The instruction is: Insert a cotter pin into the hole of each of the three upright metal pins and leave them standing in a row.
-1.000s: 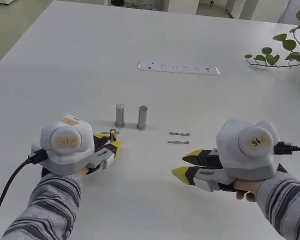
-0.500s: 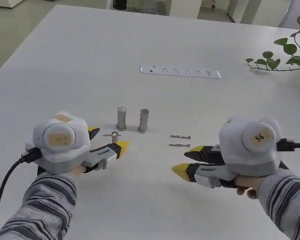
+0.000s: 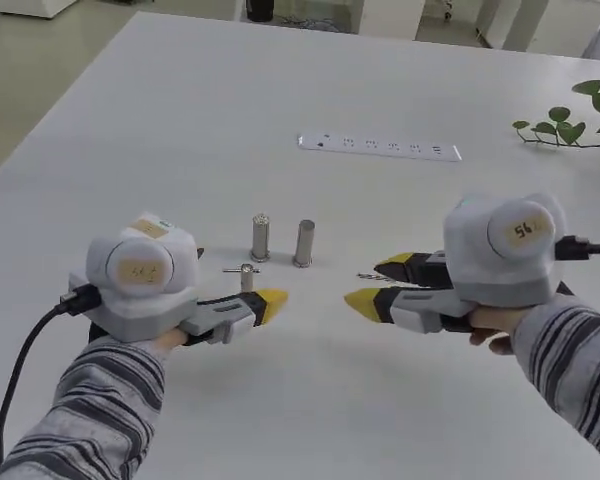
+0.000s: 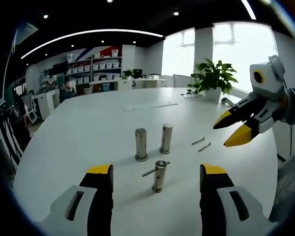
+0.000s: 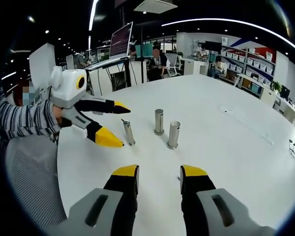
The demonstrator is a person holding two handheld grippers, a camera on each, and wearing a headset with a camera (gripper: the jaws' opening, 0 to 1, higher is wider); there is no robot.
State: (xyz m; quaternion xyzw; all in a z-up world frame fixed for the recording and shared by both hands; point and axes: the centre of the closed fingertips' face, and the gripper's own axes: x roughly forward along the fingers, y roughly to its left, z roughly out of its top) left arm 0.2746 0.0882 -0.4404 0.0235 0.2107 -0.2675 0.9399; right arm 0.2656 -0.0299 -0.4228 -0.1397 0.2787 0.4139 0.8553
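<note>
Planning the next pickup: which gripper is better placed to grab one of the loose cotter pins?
Right. The right gripper is open and close beside the two loose cotter pins. The left gripper, also open, faces the metal pin that already carries its cotter pin, farther from the loose ones.

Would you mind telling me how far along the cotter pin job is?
Done: one pin holds a cotter. In hand: nothing; the left gripper and right gripper are open. Left: two bare pins, two loose cotters on the table.
</note>
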